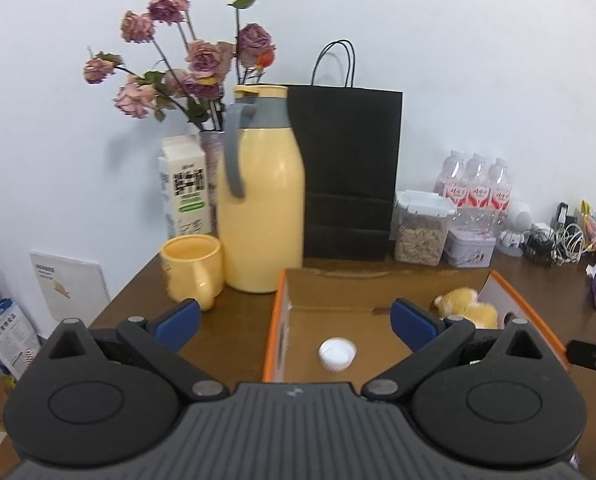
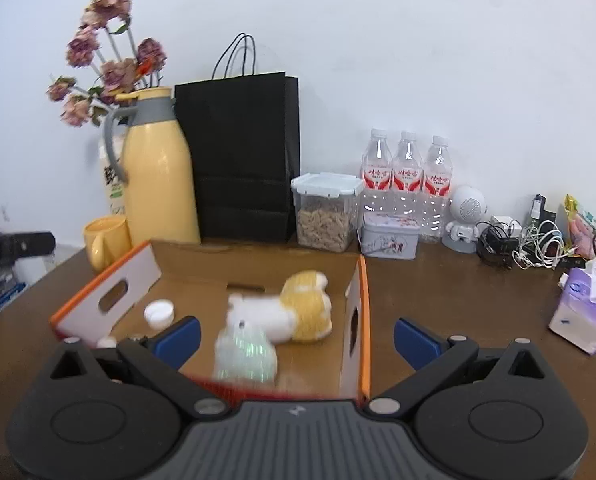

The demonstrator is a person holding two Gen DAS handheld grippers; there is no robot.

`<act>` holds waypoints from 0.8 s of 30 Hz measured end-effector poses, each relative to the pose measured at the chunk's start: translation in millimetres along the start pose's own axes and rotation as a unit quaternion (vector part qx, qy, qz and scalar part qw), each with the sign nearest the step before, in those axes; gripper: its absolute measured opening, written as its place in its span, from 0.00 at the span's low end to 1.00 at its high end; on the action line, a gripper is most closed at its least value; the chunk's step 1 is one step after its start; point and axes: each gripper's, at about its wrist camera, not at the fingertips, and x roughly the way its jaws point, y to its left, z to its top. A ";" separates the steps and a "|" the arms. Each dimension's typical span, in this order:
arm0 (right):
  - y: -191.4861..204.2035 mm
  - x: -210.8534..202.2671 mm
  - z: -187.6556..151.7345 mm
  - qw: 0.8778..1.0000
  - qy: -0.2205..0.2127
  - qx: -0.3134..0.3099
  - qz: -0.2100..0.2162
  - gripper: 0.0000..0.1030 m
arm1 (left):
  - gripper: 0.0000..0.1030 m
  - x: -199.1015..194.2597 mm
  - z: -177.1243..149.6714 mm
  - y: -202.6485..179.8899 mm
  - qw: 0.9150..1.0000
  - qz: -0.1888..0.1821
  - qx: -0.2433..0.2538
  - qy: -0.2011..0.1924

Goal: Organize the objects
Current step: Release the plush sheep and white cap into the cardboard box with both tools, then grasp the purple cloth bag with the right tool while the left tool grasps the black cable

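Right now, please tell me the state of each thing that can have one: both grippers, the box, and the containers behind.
Left gripper: open, holds nothing.
Right gripper: open, holds nothing.
Orange-edged cardboard box: open on top; holds a plush toy, a white cap and a blurred clear item.
Yellow-and-white plush toy: lying on its side.
Yellow thermos jug: upright, lid on.
Yellow mug: upright.
Clear snack container: lid on.
Black paper bag: standing.

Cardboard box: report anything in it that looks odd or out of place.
In the cardboard box, a plush toy lies toppled on its side, a loose white cap sits apart near the left wall, and a blurred clear bottle lies in front.
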 end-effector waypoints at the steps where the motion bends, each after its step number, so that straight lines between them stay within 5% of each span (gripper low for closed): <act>1: 0.6 -5.4 -4.9 1.000 0.002 -0.003 0.000 1.00 | 1.00 -4.5 -3.7 2.7 1.000 0.003 0.001 0.002; 10: 7.9 -30.8 -50.1 0.999 0.039 -0.025 0.027 1.00 | 1.00 -32.1 -44.2 25.1 0.999 0.018 0.006 0.041; 18: 26.7 -7.7 -81.1 0.993 0.052 -0.039 0.094 1.00 | 1.00 -45.1 -82.4 43.7 0.997 0.008 -0.009 0.077; 24: 33.3 13.5 -93.3 0.992 0.069 -0.045 0.101 1.00 | 1.00 -51.8 -100.1 49.1 0.996 -0.005 -0.013 0.093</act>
